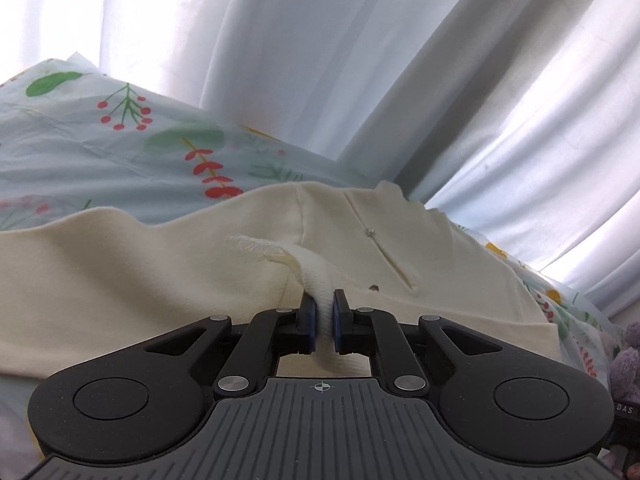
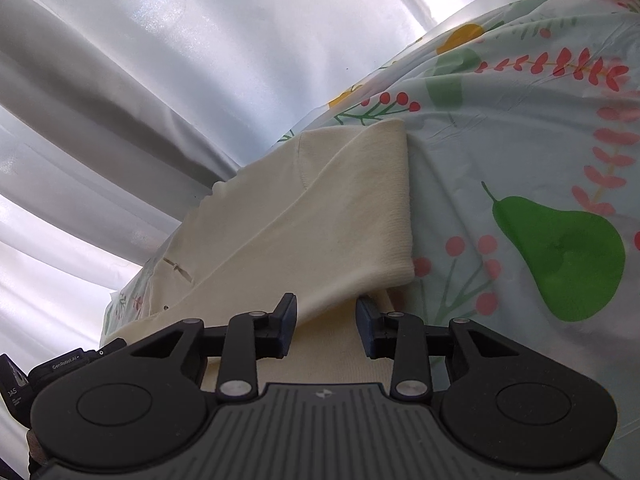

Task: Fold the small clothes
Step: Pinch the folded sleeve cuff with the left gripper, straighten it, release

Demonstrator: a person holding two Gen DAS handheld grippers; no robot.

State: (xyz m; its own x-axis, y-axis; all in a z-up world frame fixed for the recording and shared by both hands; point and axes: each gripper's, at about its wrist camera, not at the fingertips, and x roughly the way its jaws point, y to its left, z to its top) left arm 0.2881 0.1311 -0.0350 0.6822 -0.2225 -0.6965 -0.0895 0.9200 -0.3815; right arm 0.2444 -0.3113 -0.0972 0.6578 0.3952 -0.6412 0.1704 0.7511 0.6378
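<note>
A cream hooded top (image 1: 120,280) lies spread on a floral bedsheet (image 1: 100,152). My left gripper (image 1: 323,308) is shut on its white drawstring (image 1: 308,268), whose frayed end rests on the cloth to the left. A slit with a small metal stud (image 1: 370,232) sits just right of the cord. In the right wrist view the same top (image 2: 260,240) has a sleeve folded across it, with the ribbed cuff (image 2: 394,208) pointing toward me. My right gripper (image 2: 326,322) stands open just below that cuff. Flat cream cloth lies between its fingers, and the pads are not pressing on it.
White curtains (image 1: 300,40) hang close behind the bed's far edge (image 2: 160,60). The printed sheet (image 2: 500,140) stretches bare to the right of the top. Something purple and fuzzy (image 1: 628,360) shows at the right edge of the left wrist view.
</note>
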